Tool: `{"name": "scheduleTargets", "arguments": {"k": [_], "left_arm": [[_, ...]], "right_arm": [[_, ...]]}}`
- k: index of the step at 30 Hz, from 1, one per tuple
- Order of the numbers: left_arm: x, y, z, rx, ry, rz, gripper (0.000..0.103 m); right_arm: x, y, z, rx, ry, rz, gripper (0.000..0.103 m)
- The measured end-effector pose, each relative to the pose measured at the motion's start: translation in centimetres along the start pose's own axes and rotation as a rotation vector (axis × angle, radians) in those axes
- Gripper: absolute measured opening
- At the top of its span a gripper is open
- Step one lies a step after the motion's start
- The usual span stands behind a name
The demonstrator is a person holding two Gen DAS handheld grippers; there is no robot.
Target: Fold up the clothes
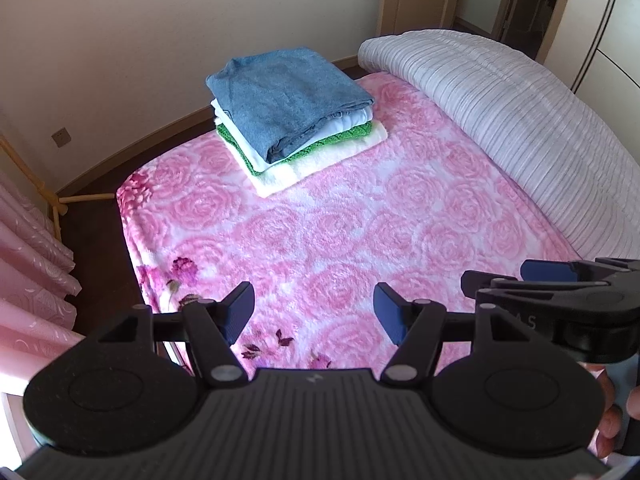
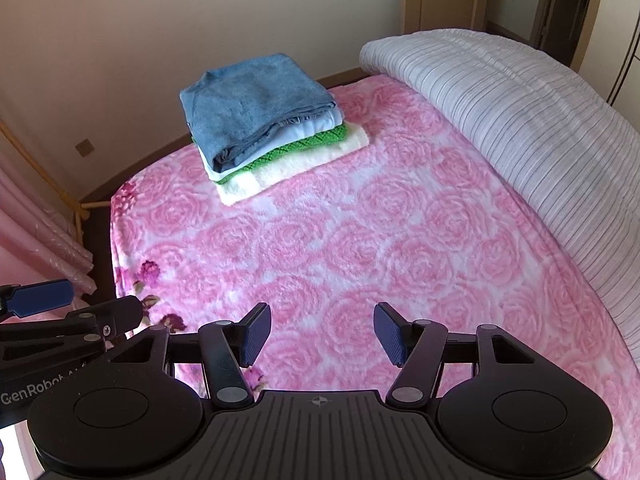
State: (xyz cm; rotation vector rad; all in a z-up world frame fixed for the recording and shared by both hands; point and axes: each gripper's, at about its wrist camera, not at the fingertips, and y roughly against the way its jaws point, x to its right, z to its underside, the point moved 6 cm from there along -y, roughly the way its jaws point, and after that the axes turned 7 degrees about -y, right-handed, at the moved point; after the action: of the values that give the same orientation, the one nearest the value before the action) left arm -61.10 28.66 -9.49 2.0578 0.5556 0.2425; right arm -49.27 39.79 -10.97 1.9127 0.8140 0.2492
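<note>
A stack of folded clothes lies at the far left corner of the bed: a blue garment on top, then white, green knit and cream pieces. My left gripper hovers open over the pink rose blanket near the bed's front edge, nothing between its fingers. My right gripper is open beside it, empty too, well short of the stack. Each gripper shows at the edge of the other's view: the right gripper and the left gripper.
A rolled grey striped quilt runs along the bed's right side. Pink curtains and a wooden stand are at the left, beyond a strip of dark floor. A wall stands behind the bed, with a doorway far right.
</note>
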Motion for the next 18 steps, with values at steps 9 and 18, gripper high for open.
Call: {"name": "scheduleTargets", "arguments": {"k": [9,18], "left_arm": [[0.1,-1.6,-0.7,-0.021,0.01,0.001,0.062],[-0.7,-3.5,-1.3,-0.055,0.021,0.011,0.062]], "right_arm": [[0.5,-1.4,-0.6,-0.023,0.002,-0.011,0.061],[0.2,-3.1,-1.2,-0.05,0.01,-0.004,0.061]]}}
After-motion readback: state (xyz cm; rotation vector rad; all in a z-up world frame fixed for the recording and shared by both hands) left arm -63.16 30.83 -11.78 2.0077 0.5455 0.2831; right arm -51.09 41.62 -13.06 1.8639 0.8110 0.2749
